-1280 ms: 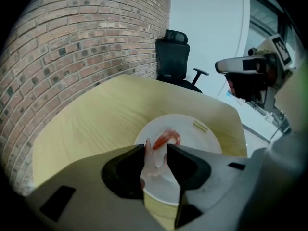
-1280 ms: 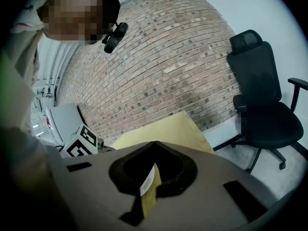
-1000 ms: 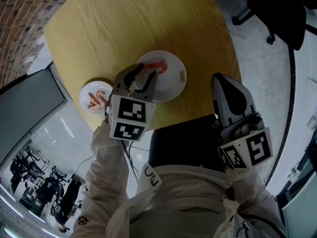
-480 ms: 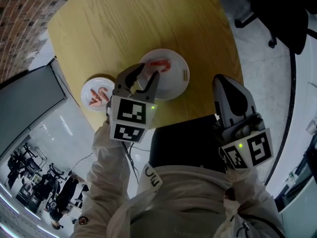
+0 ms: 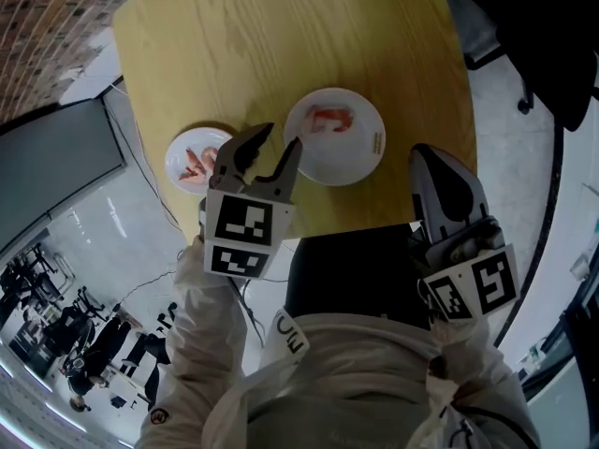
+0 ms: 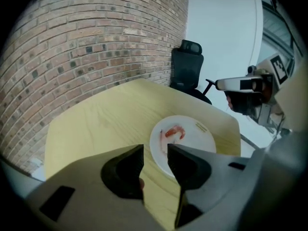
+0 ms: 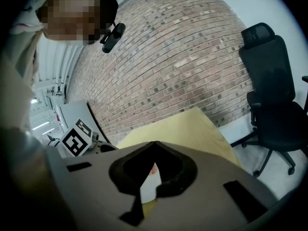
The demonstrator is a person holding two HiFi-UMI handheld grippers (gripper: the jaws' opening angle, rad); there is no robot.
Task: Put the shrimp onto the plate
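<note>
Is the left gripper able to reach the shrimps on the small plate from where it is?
Probably yes. The left gripper hangs open and empty right beside the small plate, the shrimps lie uncovered on it, and nothing stands between.

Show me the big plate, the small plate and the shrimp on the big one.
big plate (image 5: 339, 165): head view, bare lower part.
small plate (image 5: 171, 160): head view, left rim.
shrimp (image 5: 332, 118): head view, its middle.
</note>
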